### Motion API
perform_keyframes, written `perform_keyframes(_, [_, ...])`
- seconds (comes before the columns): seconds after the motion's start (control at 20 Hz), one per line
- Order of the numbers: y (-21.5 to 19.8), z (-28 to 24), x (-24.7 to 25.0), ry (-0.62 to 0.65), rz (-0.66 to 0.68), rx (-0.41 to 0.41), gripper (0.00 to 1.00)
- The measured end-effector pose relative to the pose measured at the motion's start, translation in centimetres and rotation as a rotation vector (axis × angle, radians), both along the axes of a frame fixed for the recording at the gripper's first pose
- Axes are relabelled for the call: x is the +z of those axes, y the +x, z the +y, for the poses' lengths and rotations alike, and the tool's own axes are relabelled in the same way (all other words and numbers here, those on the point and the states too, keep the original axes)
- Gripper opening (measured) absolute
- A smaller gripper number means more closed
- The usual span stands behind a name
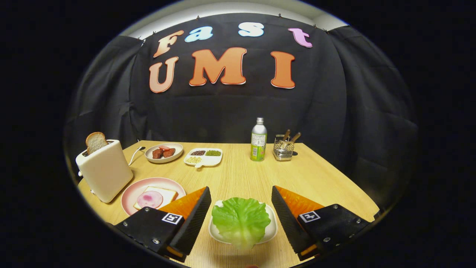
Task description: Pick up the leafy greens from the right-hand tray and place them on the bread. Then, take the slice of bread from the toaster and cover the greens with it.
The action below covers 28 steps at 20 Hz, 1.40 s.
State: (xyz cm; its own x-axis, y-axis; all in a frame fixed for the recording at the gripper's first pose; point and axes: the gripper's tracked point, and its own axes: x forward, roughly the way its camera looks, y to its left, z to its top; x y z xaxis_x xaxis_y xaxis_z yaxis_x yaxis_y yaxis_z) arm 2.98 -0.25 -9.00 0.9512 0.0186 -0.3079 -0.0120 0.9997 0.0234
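Observation:
A green lettuce leaf [241, 220] lies on a small white tray [272, 227] on the wooden table, right between my two fingers. My gripper [241, 201] is open, its black pads standing wide on either side of the leaf without touching it. To the left, beyond my left finger [193, 217], a pink plate [131, 193] holds a slice of bread [167, 194] with a round of ham [149, 199] on top. Further left stands a cream toaster [104, 170] with a slice of bread [96, 142] sticking up out of its slot.
At the back of the table sit a plate of red meat pieces [163, 152], a white divided dish of beans [203, 157], a green-labelled bottle [259, 144] and a wire utensil holder [284, 148]. The toaster's cord [135, 153] trails behind it.

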Motion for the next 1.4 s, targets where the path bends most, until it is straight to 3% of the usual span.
perform_keyframes(0.3, [0.4,-0.3,-3.9,0.036,0.128,-0.010,0.98])
perform_keyframes(0.7, [0.9,-0.5,-7.9,-0.011,0.247,-0.027,0.98])
perform_keyframes(1.4, [1.2,0.2,-10.7,-0.037,0.329,-0.002,0.91])
